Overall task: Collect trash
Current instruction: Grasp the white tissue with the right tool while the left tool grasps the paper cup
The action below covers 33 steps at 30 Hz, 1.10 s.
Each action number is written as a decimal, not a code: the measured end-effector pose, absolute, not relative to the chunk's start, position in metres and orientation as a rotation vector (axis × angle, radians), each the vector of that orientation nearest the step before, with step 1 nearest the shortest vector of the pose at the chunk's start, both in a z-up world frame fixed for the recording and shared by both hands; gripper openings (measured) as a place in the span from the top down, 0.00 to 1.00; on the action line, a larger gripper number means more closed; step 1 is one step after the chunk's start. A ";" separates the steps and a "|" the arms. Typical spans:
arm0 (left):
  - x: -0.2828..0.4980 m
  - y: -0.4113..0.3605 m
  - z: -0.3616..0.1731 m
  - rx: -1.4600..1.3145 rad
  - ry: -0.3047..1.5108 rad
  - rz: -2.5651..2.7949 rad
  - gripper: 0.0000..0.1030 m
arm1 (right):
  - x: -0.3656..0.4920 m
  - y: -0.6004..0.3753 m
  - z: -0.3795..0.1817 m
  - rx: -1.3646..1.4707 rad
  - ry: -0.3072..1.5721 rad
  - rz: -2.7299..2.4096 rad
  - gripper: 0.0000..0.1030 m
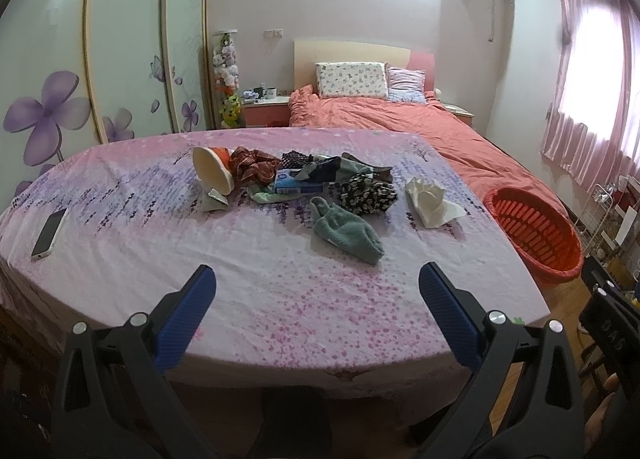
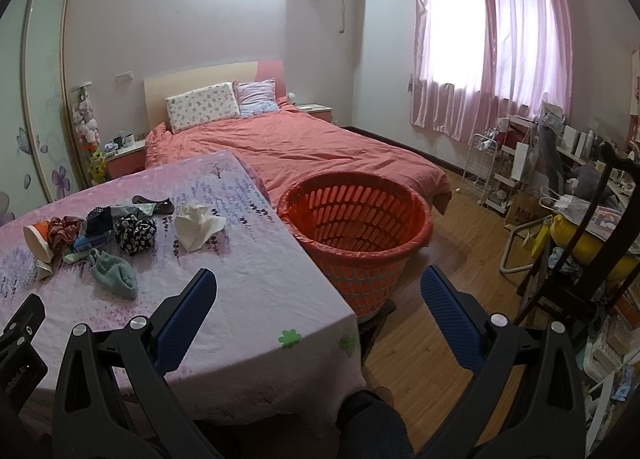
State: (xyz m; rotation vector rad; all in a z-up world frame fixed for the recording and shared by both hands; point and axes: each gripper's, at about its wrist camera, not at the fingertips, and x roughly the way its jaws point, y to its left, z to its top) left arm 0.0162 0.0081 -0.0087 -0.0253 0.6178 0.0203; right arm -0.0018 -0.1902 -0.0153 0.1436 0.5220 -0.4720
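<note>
**Hovering over the clutter, both hand-held grippers wait to start the trash run**

Hanging above the near edge of the cloth-covered surface (image 1: pixel 120 195), the left hand-held gripper (image 1: pixel 316 283) has its blue pads spread wide apart and holds nothing; the right hand-held gripper (image 2: pixel 318 287) is spread just as wide, equally empty, aimed between the surface's corner and the orange basket (image 2: pixel 352 219); neither touches anything.

On the surface lies a loose pile — a crumpled white tissue (image 1: pixel 430 201) at its right side, a blue-and-white packet (image 1: pixel 298 183) half buried among patterned fabrics, a green fuzzy cloth (image 1: pixel 348 233) nearest the viewer; a phone (image 1: pixel 49 233) rests well apart at the far left. The lined basket stands on the floor just beside the surface's right edge, apparently empty, though its bottom is not fully visible.

Nothing appears collected yet; the tissue looks the likeliest first piece of trash. It sits clear of the fabrics, so the right hand-held gripper — nearer both tissue and basket — seems best placed; a good grasp would come down over the tissue's bulk, pinch its raised folds rather than a thin corner, and avoid catching the tablecloth beneath; the carry to the basket is short.
</note>
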 end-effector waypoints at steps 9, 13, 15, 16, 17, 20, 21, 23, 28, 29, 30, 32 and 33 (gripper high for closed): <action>0.052 0.044 -0.030 -0.077 0.671 0.071 0.04 | 0.032 -0.184 -0.026 0.126 0.554 -0.408 0.02; 0.079 0.070 -0.039 -0.088 0.685 0.098 0.04 | 0.058 -0.184 -0.035 0.148 0.603 -0.319 0.02; 0.092 0.084 -0.041 -0.090 0.685 0.114 0.06 | 0.074 -0.183 -0.041 0.166 0.616 -0.269 0.05; 0.099 0.091 -0.042 -0.093 0.688 0.124 0.06 | 0.078 -0.184 -0.042 0.179 0.614 -0.252 0.05; 0.106 0.098 -0.043 -0.097 0.689 0.135 0.07 | 0.086 -0.185 -0.044 0.206 0.614 -0.222 0.05; 0.130 0.122 -0.046 -0.109 0.689 0.164 0.08 | 0.109 -0.186 -0.047 0.269 0.638 -0.146 0.10; 0.139 0.130 -0.048 -0.110 0.691 0.174 0.11 | 0.118 -0.184 -0.048 0.273 0.644 -0.134 0.12; 0.159 0.144 -0.051 -0.116 0.711 0.190 0.15 | 0.142 -0.178 -0.052 0.249 0.667 -0.114 0.16; 0.201 0.182 -0.057 -0.194 0.720 0.138 0.26 | 0.186 -0.168 -0.061 0.230 0.717 -0.093 0.22; 0.207 0.188 -0.058 -0.207 0.723 0.137 0.27 | 0.194 -0.167 -0.064 0.235 0.731 -0.089 0.23; 0.215 0.195 -0.059 -0.217 0.730 0.138 0.28 | 0.199 -0.168 -0.066 0.245 0.749 -0.087 0.26; 0.226 0.199 -0.059 -0.210 0.733 0.142 0.29 | 0.210 -0.167 -0.072 0.260 0.782 -0.081 0.32; 0.230 0.199 -0.060 -0.200 0.734 0.147 0.32 | 0.215 -0.167 -0.075 0.263 0.804 -0.083 0.37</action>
